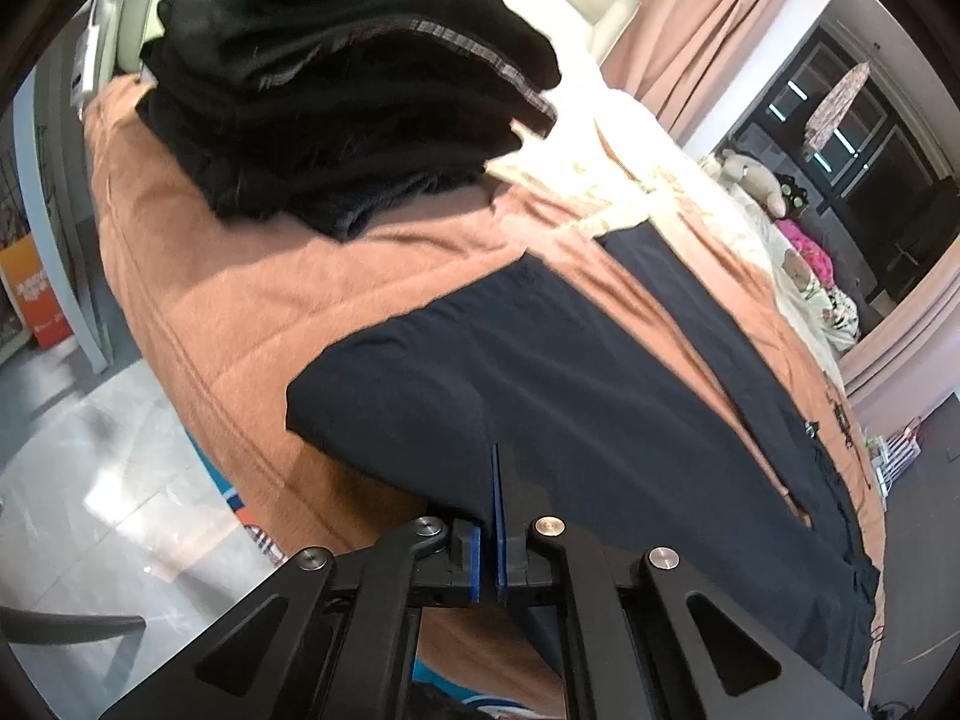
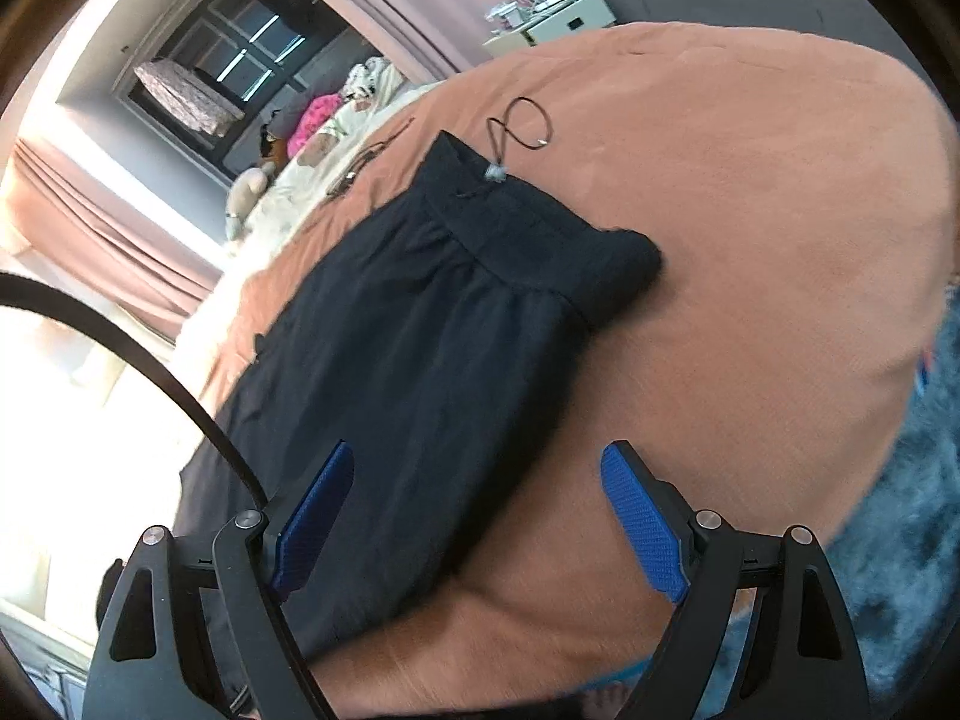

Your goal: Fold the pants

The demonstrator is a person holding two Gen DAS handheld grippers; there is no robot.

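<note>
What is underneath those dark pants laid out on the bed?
The dark pants lie on an orange-brown blanket, which shows all around them. At the far side a cream bedcover appears. Whatever lies directly beneath the fabric is covered, so nothing more can be told.

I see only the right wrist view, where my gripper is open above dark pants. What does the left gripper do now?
Observer: The left gripper is shut, its blue pads pinching the near edge of the pants.
Operator: Is anything else lying on the bed?
Observer: Yes, a stack of folded black clothes sits further back on the orange blanket.
Operator: Are the legs together?
Observer: No, a strip of blanket shows between the two legs.
</note>
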